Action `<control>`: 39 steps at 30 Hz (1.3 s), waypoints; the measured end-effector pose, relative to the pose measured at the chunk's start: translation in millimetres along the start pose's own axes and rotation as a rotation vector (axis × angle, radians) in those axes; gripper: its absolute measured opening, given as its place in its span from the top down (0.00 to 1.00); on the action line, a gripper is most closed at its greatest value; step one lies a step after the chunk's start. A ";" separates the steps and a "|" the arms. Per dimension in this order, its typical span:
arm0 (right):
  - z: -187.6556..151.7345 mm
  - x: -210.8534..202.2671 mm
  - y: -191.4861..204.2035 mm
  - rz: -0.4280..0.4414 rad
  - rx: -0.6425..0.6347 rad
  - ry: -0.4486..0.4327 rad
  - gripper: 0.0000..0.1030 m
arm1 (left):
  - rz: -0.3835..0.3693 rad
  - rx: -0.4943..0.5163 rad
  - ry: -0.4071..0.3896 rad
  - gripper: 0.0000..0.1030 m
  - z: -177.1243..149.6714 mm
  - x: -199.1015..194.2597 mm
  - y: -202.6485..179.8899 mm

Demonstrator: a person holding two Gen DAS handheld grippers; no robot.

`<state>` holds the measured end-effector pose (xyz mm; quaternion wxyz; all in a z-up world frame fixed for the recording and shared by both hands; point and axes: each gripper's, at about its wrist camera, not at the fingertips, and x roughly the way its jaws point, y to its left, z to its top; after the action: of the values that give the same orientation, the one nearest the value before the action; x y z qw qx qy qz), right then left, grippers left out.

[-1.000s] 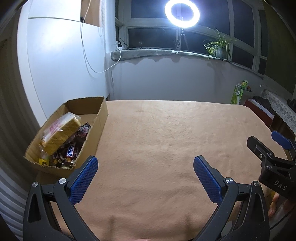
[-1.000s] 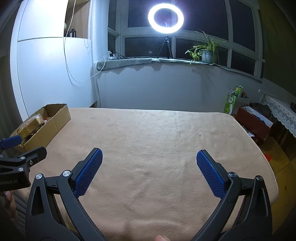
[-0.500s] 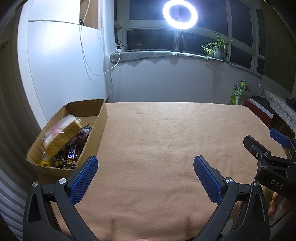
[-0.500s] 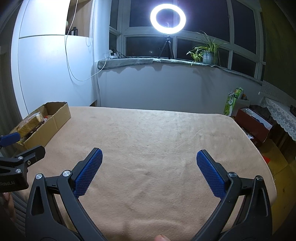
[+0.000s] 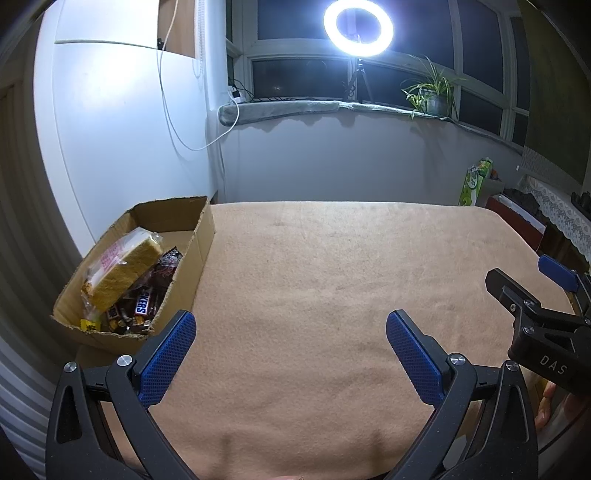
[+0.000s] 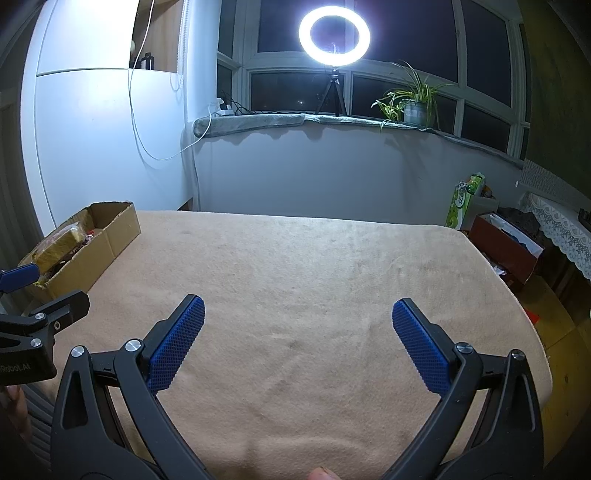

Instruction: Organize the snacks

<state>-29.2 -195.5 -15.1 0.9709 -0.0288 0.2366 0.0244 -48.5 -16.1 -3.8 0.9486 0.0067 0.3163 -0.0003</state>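
tan-covered table (image 5: 332,280) under a ring light (image 5: 358,27): left gripper (image 5: 291,354) and right gripper (image 6: 299,343) hover spread wide, holding nothing; snacks (image 5: 136,291) sit in the cardboard box (image 5: 192,273) at the table's left edge.

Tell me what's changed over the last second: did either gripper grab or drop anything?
Neither. The left gripper and right gripper each drifted slightly, jaws wide open and holding nothing. The cardboard box at the table's left edge kept its place, with the wrapped cake still lying on the candy bars.

Glowing ring light (image 5: 357,27) on windowsill, dark windows (image 6: 284,94), white wall (image 5: 118,140).
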 end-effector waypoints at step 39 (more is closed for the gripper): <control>-2.7 1.5 -2.1 0.001 0.001 0.004 0.00 | -0.002 0.005 0.019 0.00 -6.3 5.8 2.1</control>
<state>-29.0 -197.8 -18.1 0.9705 -0.0281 0.2383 0.0245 -47.7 -13.9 -12.3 0.9457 0.0089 0.3251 -0.0022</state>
